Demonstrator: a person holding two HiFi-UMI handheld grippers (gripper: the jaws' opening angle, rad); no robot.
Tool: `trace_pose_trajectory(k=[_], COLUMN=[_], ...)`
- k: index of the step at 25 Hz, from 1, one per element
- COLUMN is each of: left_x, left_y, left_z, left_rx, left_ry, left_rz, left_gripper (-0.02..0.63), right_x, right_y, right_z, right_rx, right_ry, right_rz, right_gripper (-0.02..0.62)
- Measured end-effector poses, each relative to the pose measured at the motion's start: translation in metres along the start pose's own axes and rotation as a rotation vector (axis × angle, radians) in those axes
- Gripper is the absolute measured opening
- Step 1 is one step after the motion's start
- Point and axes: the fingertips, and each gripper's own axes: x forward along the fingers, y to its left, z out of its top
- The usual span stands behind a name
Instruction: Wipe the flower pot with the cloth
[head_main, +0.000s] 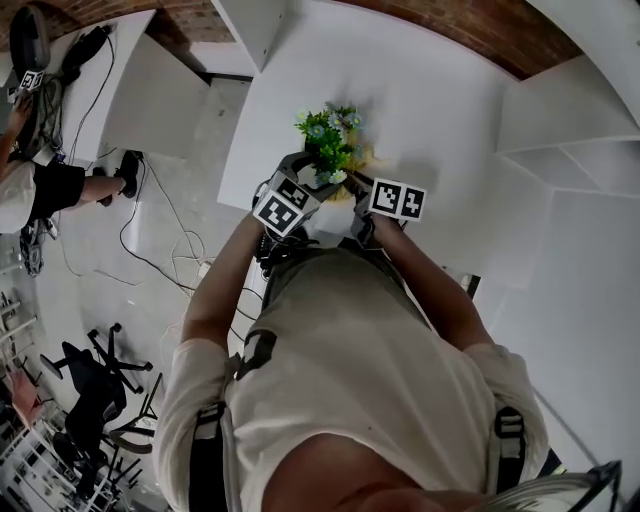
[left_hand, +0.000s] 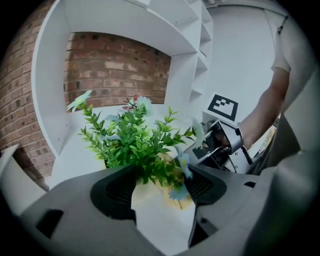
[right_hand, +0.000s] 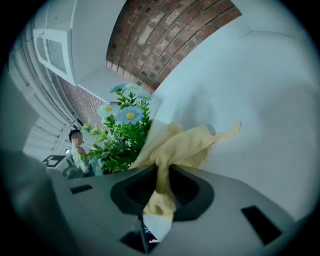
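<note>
Flower pot (left_hand: 160, 215) is being gripped across its smooth, pale, tapering body by the left gripper (left_hand: 159, 188), its ribbed dark pads being pressed on from nine and three o'clock. It is being kept over the near part of the white table (head_main: 440, 110), at twelve o'clock of the person; whether it is being rested there or lifted cannot be told. From about four o'clock of the pot, the soft yellow cloth (right_hand: 185, 145) is being pinched in a bunch by the right gripper (right_hand: 162, 182) and seemingly laid against the pot's side. The wipe is probably best done with the pot being held firm while the cloth is being dragged around the wall, below the stiff, plastic-looking green leaves (left_hand: 132, 140), so nothing is being snagged.
</note>
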Motion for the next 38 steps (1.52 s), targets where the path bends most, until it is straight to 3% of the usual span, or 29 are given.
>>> trace_pose_trajectory(k=[4,8,14,17,24,27,31,34,38], left_x=[-0.007,-0.034,-0.024,-0.013,-0.004,-0.002,-0.003,-0.013,-0.026], left_y=[-0.004,0.027,0.039,0.032,0.026,0.020,0.009,0.002,0.026], left_z=[0.000,0.001,-0.009,-0.017,-0.019,-0.020,-0.022,-0.016,-0.014], left_rx=[-0.012,-0.029,0.077,0.099,0.086,0.034,-0.032,-0.002,0.078], left_ry=[-0.027,-0.047,0.092,0.118,0.062,0.026,0.009,0.017,0.066], left_rz=[0.000,0.039,-0.041,-0.052,0.077,0.127,0.060,-0.045,-0.020], left_gripper=[0.311,0.311,0.313,0.314,0.313,0.313,0.313,0.313,0.313], right_x=[-0.005,-0.010,-0.010,-0.008,-0.006,-0.008,-0.008,-0.009,-0.012], right_y=[-0.006,-0.009,-0.011,-0.009,-0.011,-0.016,-0.022,-0.022,-0.019], right_z=[-0.003,0.004,0.007,0.004,0.012,0.010,-0.004,-0.013,-0.009], right_rx=[-0.007,-0.003,-0.016,-0.017,-0.008,0.016,0.043,0.043,0.051], right_ry=[0.006,-0.007,0.001,0.004,-0.017,-0.030,-0.006,0.013,-0.001], right_rz=[-0.005,-0.011,-0.001,0.003,-0.004,-0.008,-0.003,-0.005,-0.008], right_gripper=[0.086,0.086,0.086,0.086,0.086,0.086,0.086,0.086,0.086])
